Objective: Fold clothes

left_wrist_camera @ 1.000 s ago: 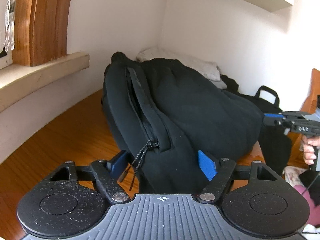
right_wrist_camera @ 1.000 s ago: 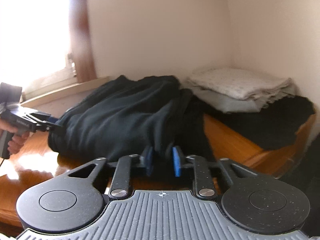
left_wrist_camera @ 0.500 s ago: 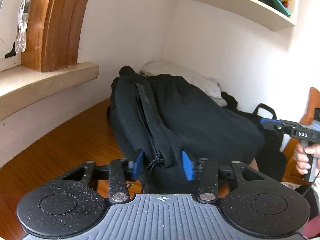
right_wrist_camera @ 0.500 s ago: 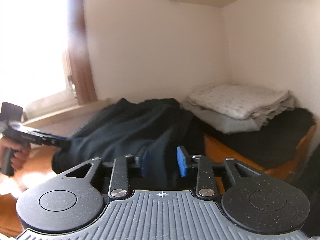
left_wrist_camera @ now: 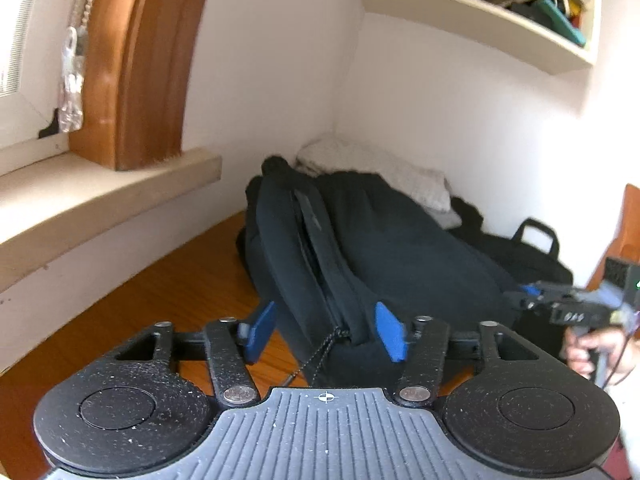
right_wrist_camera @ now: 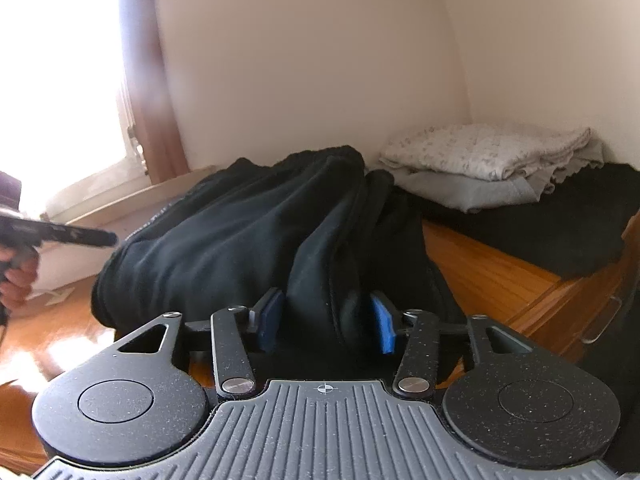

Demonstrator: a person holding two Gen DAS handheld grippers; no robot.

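Two handheld grippers, left gripper (left_wrist_camera: 326, 332) and right gripper (right_wrist_camera: 326, 320), are reaching with fingers spread around a bulky black fleece garment (right_wrist_camera: 240, 248), gripping nothing. It is lying heaped on the wooden tabletop (left_wrist_camera: 192, 288), likely soft, floppy and fairly heavy, best pinched at its hem edges.

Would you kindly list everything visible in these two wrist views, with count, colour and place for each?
black garment: one, black with a drawstring, heaped on the wooden surface, between both grippers' fingers
wooden surface: one, orange-brown, under the garment
folded linens: a stack, white patterned on grey, in the far corner
dark blanket: one, black, under the linens
black bag: one, handled, behind the garment
shelf: one, cream, high on the wall, holding books
window sill: one, beige, on the left
left gripper: one, black with blue pads, open around the garment's edge
right gripper: one, black with blue pads, open around a fold
hand: one, holding the right gripper's handle
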